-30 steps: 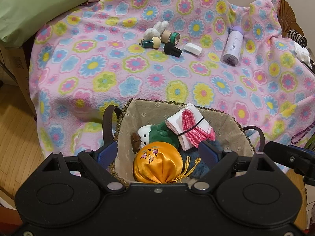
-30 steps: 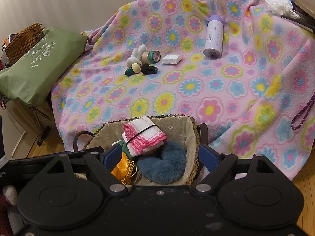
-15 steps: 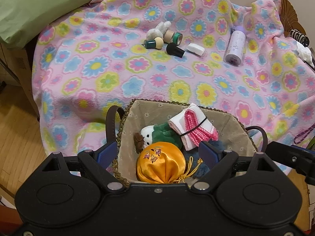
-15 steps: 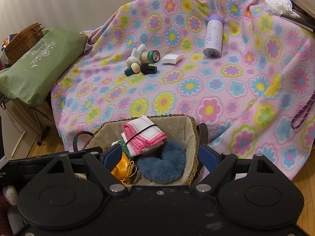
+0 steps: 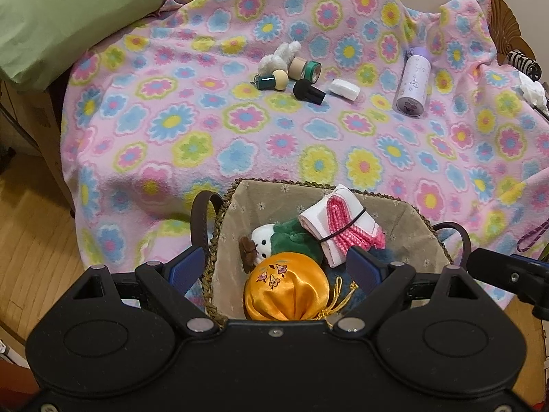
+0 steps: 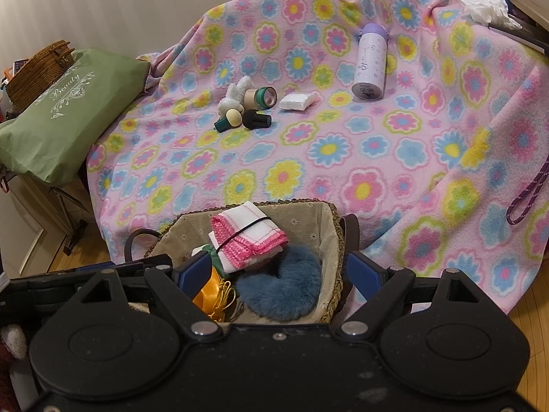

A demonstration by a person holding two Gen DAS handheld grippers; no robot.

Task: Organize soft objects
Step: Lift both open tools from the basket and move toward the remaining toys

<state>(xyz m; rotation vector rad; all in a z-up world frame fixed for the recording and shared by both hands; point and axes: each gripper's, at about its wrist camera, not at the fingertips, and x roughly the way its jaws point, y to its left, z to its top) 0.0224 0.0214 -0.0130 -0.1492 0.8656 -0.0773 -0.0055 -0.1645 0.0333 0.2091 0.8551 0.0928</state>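
Note:
A lined wicker basket [image 5: 415, 219] [image 6: 329, 216] stands at the near edge of the flowered blanket. It holds an orange satin pouch [image 5: 286, 290], a green plush toy [image 5: 291, 238], a pink and white folded cloth [image 5: 339, 228] [image 6: 248, 237] and a blue furry piece [image 6: 284, 290]. A small white plush [image 5: 279, 56] [image 6: 235, 94] lies far back on the blanket. My left gripper [image 5: 274, 269] is open over the basket's left side. My right gripper [image 6: 279, 274] is open over its right side. Both are empty.
On the blanket [image 5: 240, 144] near the white plush lie a green-capped wooden piece [image 5: 271, 80], a black stamp [image 5: 308, 92], a tape roll [image 5: 305, 68], a white packet [image 5: 345, 89] and a lilac bottle [image 5: 413, 82]. A green pillow [image 6: 61, 116] lies left.
The left wrist view has shifted a little, so the blanket and basket sit lower and further right. The right gripper has not moved. Both grippers stay open.

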